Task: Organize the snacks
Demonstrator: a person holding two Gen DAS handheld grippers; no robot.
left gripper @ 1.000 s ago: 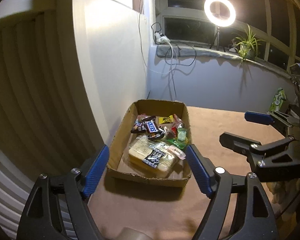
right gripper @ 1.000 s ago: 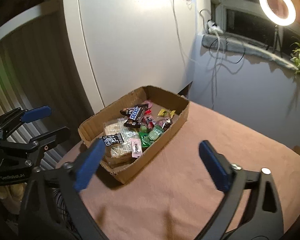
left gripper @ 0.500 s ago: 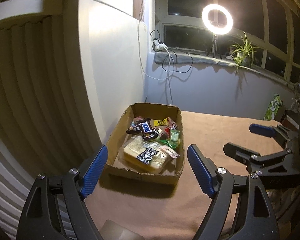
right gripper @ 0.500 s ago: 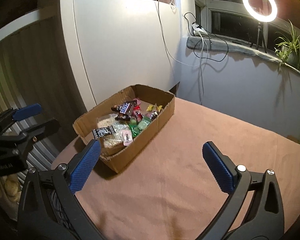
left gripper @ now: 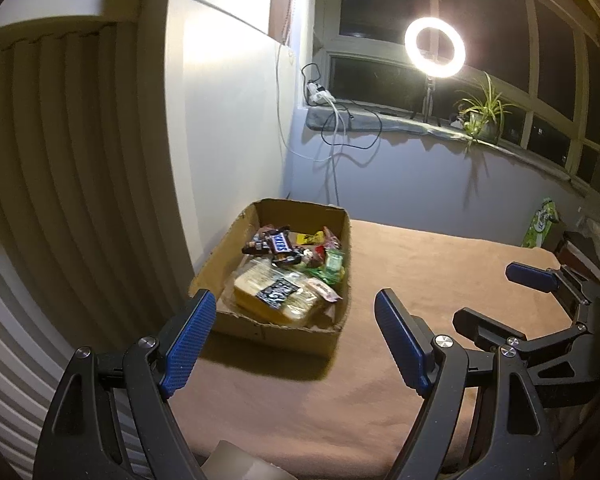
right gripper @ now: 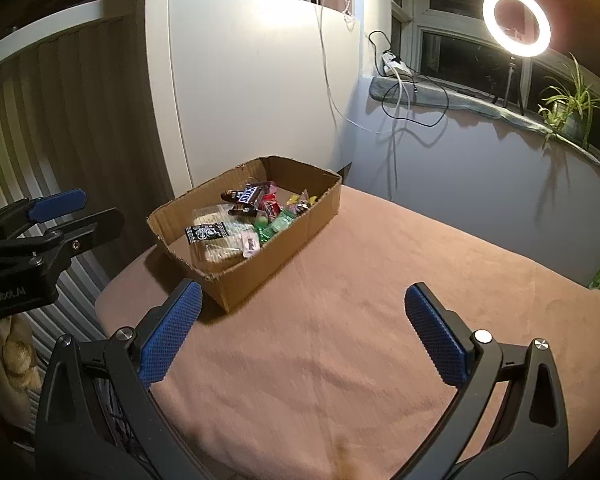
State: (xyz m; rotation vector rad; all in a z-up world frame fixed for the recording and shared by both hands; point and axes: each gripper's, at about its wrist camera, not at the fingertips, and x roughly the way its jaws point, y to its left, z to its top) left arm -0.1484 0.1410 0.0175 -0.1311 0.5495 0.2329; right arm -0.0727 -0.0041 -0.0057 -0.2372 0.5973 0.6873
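A shallow cardboard box [left gripper: 284,334] sits on the brown table cloth [left gripper: 420,264] near the left wall; it also shows in the right wrist view [right gripper: 260,272]. It holds several snacks: a Snickers bar [left gripper: 281,242], a large pale packet [left gripper: 274,294], green wrappers [left gripper: 332,265] and a yellow one. My left gripper [left gripper: 292,336] is open and empty, held back from the box's near side. My right gripper [right gripper: 300,332] is open and empty above the cloth, to the right of the box. Each gripper shows in the other's view.
A green carton [left gripper: 542,226] stands at the far right edge of the table. A white cabinet [right gripper: 252,88] and a curtain stand left of the box. A windowsill with a ring light [left gripper: 435,47], cables and a plant [left gripper: 480,114] lies behind.
Both grippers have pulled back and up from the box, so it looks smaller and farther. Both stay open and empty. The snacks in the box have not moved.
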